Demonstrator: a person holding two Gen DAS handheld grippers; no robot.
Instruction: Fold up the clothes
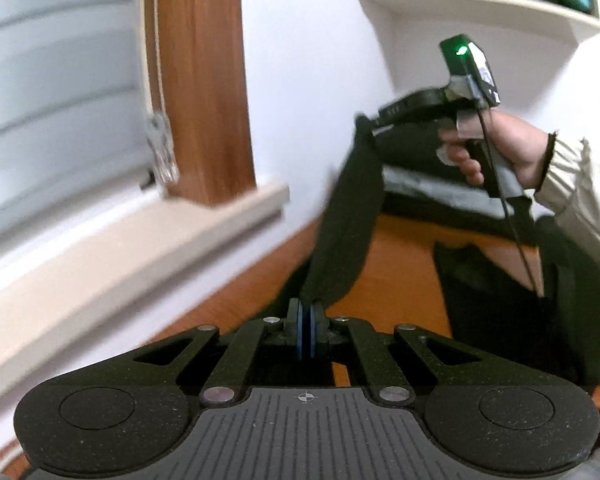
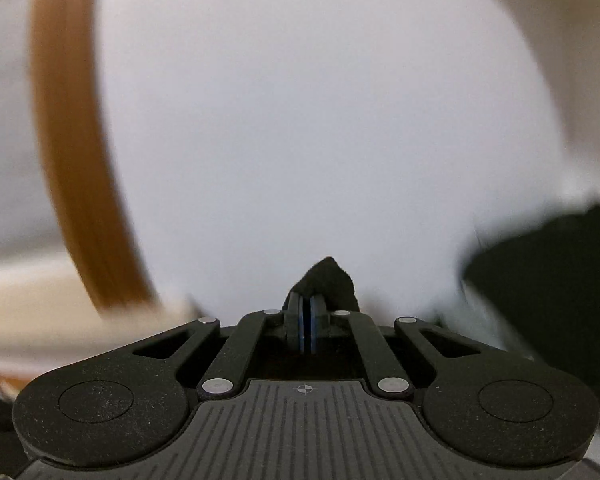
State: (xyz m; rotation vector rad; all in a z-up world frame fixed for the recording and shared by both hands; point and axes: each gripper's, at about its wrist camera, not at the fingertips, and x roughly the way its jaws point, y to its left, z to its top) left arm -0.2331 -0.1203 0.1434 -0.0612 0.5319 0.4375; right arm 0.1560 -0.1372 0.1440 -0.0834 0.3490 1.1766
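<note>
A black garment (image 1: 346,216) hangs stretched in the air above the orange-brown table (image 1: 400,276). My left gripper (image 1: 307,307) is shut on one edge of it, the cloth rising from the blue pads toward the other gripper. In the left wrist view the right gripper (image 1: 374,122) is held high by a hand (image 1: 500,148) and pinches the garment's upper corner. In the right wrist view my right gripper (image 2: 307,302) is shut on a small black tuft of the garment (image 2: 332,278). More of the black garment (image 2: 548,276) shows blurred at the right.
A window sill (image 1: 148,240) and a wooden window frame (image 1: 208,80) stand to the left against the white wall (image 1: 312,80). A shelf (image 1: 480,4) with books hangs at the upper right. The person's pale sleeve (image 1: 580,184) is at the right edge.
</note>
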